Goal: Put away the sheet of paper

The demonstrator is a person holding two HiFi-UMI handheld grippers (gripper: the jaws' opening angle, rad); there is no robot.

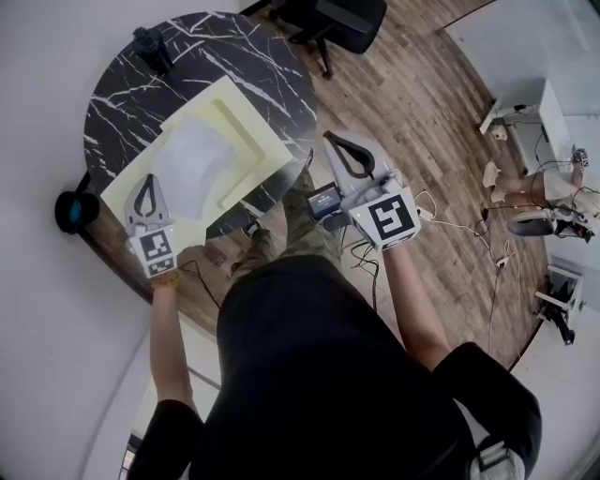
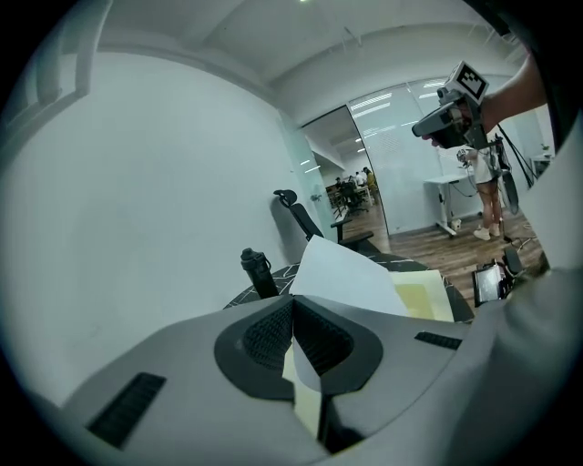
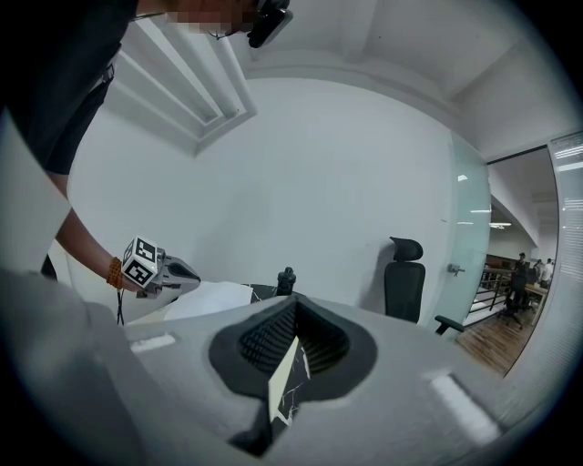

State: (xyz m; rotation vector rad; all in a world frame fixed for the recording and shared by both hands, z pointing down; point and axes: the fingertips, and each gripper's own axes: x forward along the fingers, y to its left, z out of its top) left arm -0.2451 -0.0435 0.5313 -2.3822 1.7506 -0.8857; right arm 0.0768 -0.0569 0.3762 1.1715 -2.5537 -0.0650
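Thin white sheet of paper (image 1: 192, 159) is gripped by the clamped left gripper (image 1: 146, 184), extending ahead of its jaws over the open pale-yellow folder (image 1: 246, 131); the right gripper (image 1: 334, 142) is closed empty, stowing not yet done.

Sheet of paper (image 2: 351, 273) edge hidden in left claw (image 2: 293, 302), office chair (image 1: 330, 21) cut by top edge

Assessed as an office. Noted black swivel chair (image 3: 404, 278) with headrest, glass partition (image 2: 405, 155), wood-plank floor (image 1: 403, 103) and white desk (image 1: 530, 112). Observed people (image 2: 351, 188) at desks beyond the glass. Recorded round marble-patterned bench (image 1: 122, 103) by plain white wall (image 2: 137, 200). Logged trailing cables (image 1: 459, 225) across the floor.
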